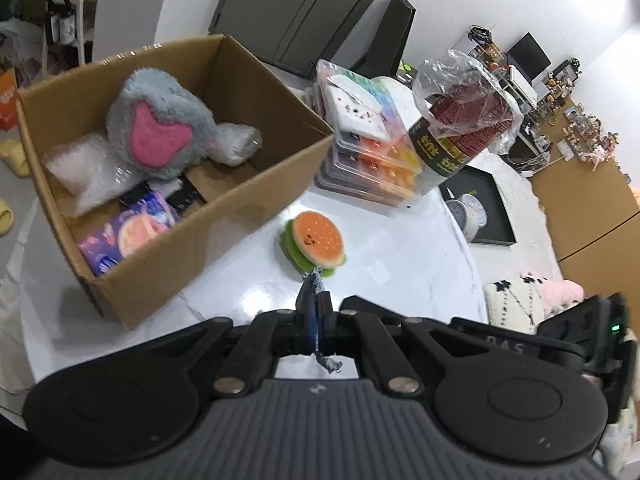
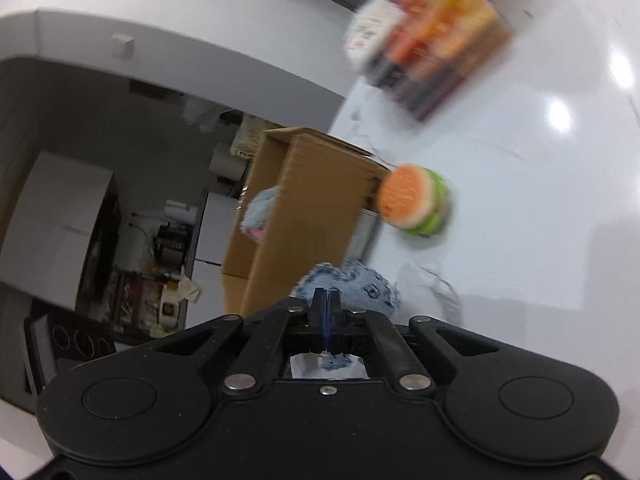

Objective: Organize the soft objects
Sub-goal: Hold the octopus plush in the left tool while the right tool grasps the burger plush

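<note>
Denim cloth (image 2: 356, 284), frayed at the edge, is pinched between the pressed-together fingers of the right gripper (image 2: 327, 300); a frayed denim strand (image 1: 314, 284) is likewise clamped in the left gripper (image 1: 316, 308), probably the same cloth. Both are held just short of the burger plush (image 1: 314, 242), which lies on the white table (image 1: 400, 248) beside the cardboard box (image 1: 224, 220).

Judged step: carrying the cloth to the box. Both grips are best kept shut and raised together above the box wall before release.

Box contents, including a grey plush (image 1: 160, 132), are shown only from the left wrist. Right view is blurred; only the box's outer wall (image 2: 304, 208) is seen.
</note>
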The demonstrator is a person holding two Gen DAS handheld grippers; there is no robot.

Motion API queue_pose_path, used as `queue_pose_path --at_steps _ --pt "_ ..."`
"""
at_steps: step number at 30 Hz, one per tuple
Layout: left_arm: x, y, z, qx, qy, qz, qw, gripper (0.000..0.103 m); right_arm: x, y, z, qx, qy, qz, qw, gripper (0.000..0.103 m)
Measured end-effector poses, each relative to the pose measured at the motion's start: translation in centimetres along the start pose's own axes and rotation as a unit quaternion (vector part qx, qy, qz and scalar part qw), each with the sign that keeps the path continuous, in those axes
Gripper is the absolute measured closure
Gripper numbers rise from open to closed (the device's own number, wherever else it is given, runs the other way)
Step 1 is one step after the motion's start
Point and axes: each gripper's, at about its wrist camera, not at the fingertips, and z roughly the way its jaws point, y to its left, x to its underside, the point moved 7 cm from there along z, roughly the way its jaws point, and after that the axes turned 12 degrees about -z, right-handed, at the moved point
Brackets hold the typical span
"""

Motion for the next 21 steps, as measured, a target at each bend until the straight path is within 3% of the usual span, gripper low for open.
queue_pose_path --at_steps 3,10,12,14,21 --pt "-0.3 0.5 -0.5 -0.002 -0.006 -0.005 1.0000 0.103 -1.0 -0.1 0.1 0.027 -0.011 -0.007 1.000 0.102" --pt "-1.5 0.8 -2.7 -0.003 -0.029 -0.001 0.9996 0.103 -2.8 -1.3 1.4 0.110 -0.005 -0.039 0.993 0.084" --pt "-1.9 0.5 -3.6 0.002 -0.036 0.002 0.9994 0.103 -3.3 -1.6 1.7 0.138 -0.005 -0.055 0.989 0.069" --pt "-2.3 0.3 -4.3 0.004 -0.044 0.005 0.9990 0.103 -3.9 -1.7 2.1 0.160 -0.005 -0.070 0.985 0.044" --pt "-4.1 -0.4 -6.9 0.018 -0.071 0.007 0.9973 0.103 -4.9 -1.9 4.8 0.202 0.023 -0.105 0.974 0.041"
